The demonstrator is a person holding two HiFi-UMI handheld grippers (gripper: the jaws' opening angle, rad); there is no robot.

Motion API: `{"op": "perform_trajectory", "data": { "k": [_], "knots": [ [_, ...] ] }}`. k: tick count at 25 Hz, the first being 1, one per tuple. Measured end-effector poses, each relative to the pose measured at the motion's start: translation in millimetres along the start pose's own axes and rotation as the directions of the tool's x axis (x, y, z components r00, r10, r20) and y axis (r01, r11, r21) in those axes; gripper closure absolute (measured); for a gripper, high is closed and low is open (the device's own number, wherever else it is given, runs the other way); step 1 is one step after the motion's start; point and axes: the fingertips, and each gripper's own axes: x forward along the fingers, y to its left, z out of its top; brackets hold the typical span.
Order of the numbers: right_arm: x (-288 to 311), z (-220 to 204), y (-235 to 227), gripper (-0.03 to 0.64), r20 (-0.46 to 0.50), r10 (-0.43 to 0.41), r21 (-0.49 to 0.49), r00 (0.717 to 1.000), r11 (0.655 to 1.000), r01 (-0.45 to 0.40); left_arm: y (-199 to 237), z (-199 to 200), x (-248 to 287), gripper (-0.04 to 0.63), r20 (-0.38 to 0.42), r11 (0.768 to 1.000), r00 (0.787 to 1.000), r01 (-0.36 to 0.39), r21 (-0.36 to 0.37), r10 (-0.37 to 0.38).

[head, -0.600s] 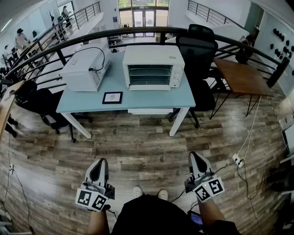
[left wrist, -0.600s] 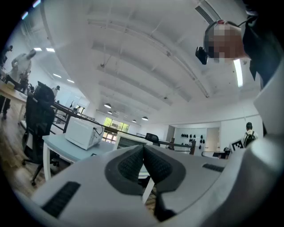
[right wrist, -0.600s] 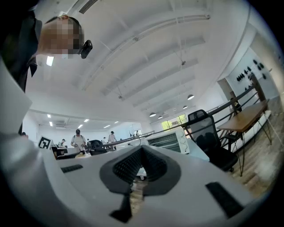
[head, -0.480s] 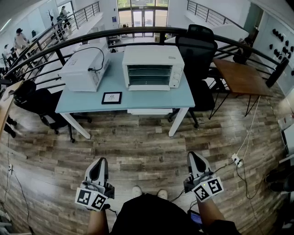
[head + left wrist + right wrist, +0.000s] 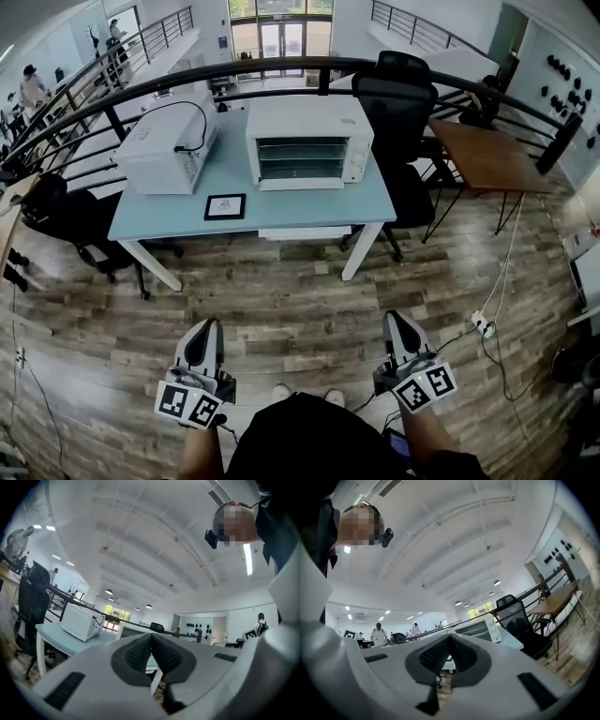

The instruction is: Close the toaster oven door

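Note:
A white toaster oven stands at the back middle of a light blue table. Its front faces me, and the wire racks show through it. A pale strip lies along its base; I cannot tell whether that is the lowered door. Both grippers hang low by my body, well short of the table and over the wooden floor. The left gripper is shut and empty, and so is the right gripper. In the left gripper view the pads meet, with the oven just above them. The right gripper view shows the oven far off.
A white microwave sits left of the oven, with a small framed marker card in front. A black chair and a wooden table stand to the right. A dark railing runs behind. A power strip and its cables lie on the floor to the right.
The head view has shifted a little, so the table and oven sit slightly lower and further left. Both grippers stay shut in the same place.

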Motion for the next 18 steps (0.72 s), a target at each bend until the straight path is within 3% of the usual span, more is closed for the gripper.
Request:
{"op": "perform_trajectory", "data": {
  "k": [8, 9, 10, 11, 12, 13, 18],
  "knots": [
    [12.6, 0.9, 22.5, 0.618, 0.032, -0.043, -0.028, 0.999, 0.999, 0.044, 20.1, 15.6, -4.9, 0.584, 0.025, 1.0, 1.0, 0.019, 0.006, -0.019],
    [14.8, 2.5, 29.4, 0.572, 0.04, -0.038, -0.042, 0.998, 0.998, 0.04, 23.6, 19.7, -6.8, 0.583, 0.029, 1.0, 0.999, 0.018, 0.015, -0.019],
    [17.1, 4.0, 36.5, 0.474, 0.048, -0.033, -0.058, 0.998, 0.998, 0.036, 27.5, 23.0, -8.2, 0.553, 0.03, 1.0, 0.999, 0.02, 0.018, -0.02],
    [19.2, 5.1, 42.8, 0.414, 0.055, -0.032, -0.072, 0.998, 0.997, 0.036, 31.5, 25.0, -9.2, 0.451, 0.029, 1.0, 0.999, 0.023, 0.014, -0.023],
    [20.7, 5.6, 47.9, 0.393, 0.06, -0.035, -0.083, 0.998, 0.996, 0.04, 35.7, 26.0, -10.5, 0.328, 0.027, 1.0, 0.999, 0.024, 0.006, -0.024],
    [21.2, 5.5, 51.7, 0.364, 0.064, -0.043, -0.089, 0.997, 0.995, 0.048, 39.9, 26.3, -12.3, 0.286, 0.024, 1.0, 1.0, 0.02, 0.002, -0.02],
    [12.9, 5.2, 60.0, 0.294, 0.09, -0.092, -0.096, 0.992, 0.99, 0.101, 48.2, 26.1, -21.8, 0.253, 0.016, 0.999, 1.0, -0.003, 0.044, 0.002]
  ]
}}
